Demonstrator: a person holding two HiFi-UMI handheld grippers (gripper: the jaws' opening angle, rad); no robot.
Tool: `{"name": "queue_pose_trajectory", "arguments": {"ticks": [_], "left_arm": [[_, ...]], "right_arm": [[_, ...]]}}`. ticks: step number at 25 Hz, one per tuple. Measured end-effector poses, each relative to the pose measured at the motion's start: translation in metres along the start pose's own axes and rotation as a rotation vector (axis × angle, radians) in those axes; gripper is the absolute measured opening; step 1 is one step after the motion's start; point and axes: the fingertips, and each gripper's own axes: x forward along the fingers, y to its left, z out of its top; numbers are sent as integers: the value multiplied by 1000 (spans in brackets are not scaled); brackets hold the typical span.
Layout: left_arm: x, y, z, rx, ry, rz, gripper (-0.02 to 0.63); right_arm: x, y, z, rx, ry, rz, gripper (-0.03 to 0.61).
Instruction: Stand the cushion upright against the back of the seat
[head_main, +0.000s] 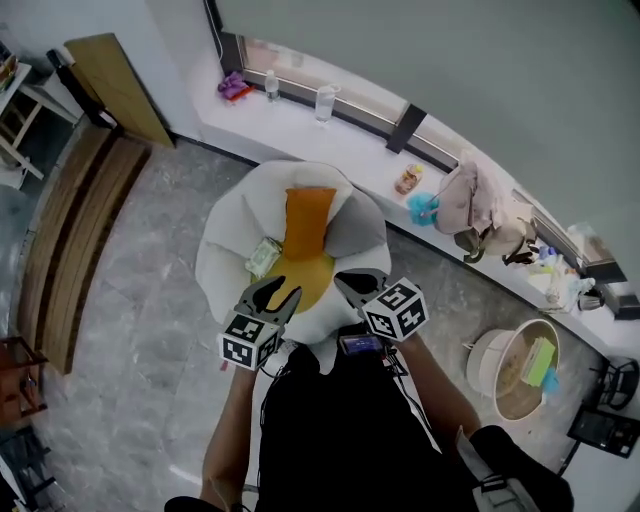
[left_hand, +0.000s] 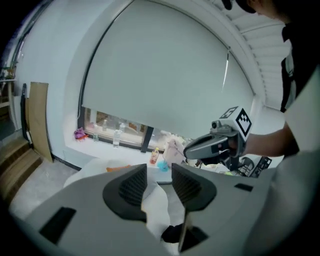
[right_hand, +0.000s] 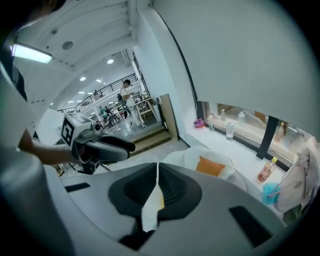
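With the cushion (head_main: 308, 215) judged already stood against the seat's (head_main: 225, 250) back edge, only withdrawal is called for, the left gripper (head_main: 275, 293) being held slightly apart and the right gripper (head_main: 352, 283) closed together, both empty.

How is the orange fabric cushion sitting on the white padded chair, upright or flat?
Upright: the orange fabric cushion stands against the white padded chair's back.

Before us the cushion (head_main: 308, 218) stands against the far back of the seat (head_main: 225, 245); behind the seat runs the window ledge (head_main: 290, 122), steps (head_main: 70, 240) lie left, a basket (head_main: 474, 358) right.
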Motion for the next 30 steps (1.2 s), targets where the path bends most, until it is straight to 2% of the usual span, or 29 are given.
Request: {"name": "queue_pose_trajectory", "arguments": {"ticks": [3,6,10,15,17,24,30], "left_arm": [[-28,-11,12,-9,-84,-8,60],[-52,-26,14,-3,-124,-27,18],[-76,-40,2,-37,-138,-82,14],[-85,-60,-28,-6,-75,-187,14],[-89,-67,-31,0,-75,-208,14],[-109,-94,-31,3,-135,-174,14],[-115,-150,-39,30,-153,-158,14]], "right_arm": [[-15,25,6,12,-52,10,21],[-24,51,5,29,-83,19,18],[-29,80,0,35,-98,28,17],[-46,96,-16,79,-123,6,17],[-53,103,-22,87,-133,28,17],[-93,114,-21,94,-252,98,15],[-151,127,-42,94,-346,112,15]]}}
